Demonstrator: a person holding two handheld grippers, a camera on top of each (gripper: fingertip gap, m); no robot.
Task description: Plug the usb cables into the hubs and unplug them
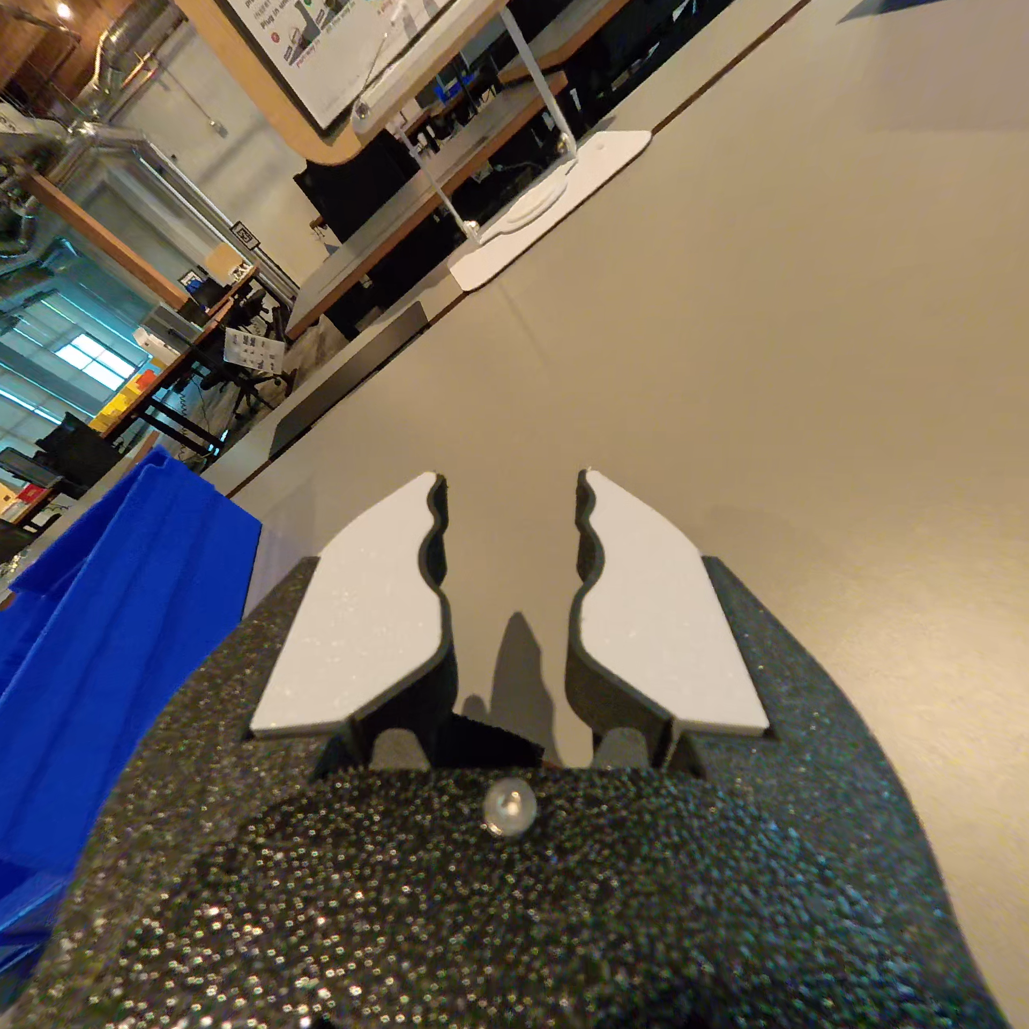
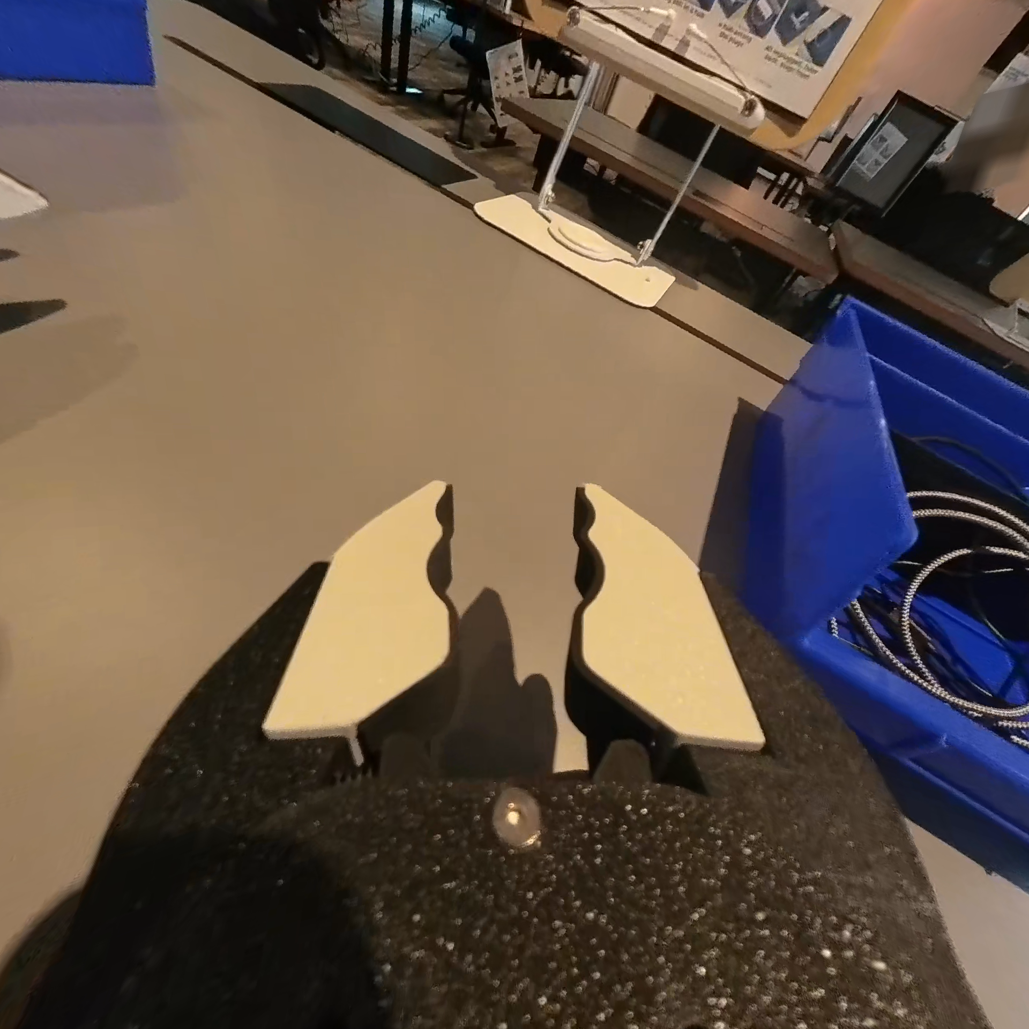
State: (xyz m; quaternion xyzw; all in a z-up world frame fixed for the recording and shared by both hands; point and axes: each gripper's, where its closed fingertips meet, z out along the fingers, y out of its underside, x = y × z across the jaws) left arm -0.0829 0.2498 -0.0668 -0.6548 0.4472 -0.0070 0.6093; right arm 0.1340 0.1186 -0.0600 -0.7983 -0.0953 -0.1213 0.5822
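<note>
My left gripper (image 1: pixel 511 481) is open and empty above the bare grey table (image 1: pixel 724 390). A blue bin (image 1: pixel 122 640) stands close at its left. My right gripper (image 2: pixel 513 493) is open and empty above the same table (image 2: pixel 278 334). At its right stands a blue bin (image 2: pixel 807 529) that holds coiled braided usb cables (image 2: pixel 958 590). No hub shows in either view.
A white stand (image 2: pixel 579 245) with a flat base, thin rods and a top bar (image 2: pixel 657 44) stands at the table's far edge; it also shows in the left wrist view (image 1: pixel 557 195). A dark flat strip (image 2: pixel 362 128) lies along the far edge. Another blue bin (image 2: pixel 72 39) is far left.
</note>
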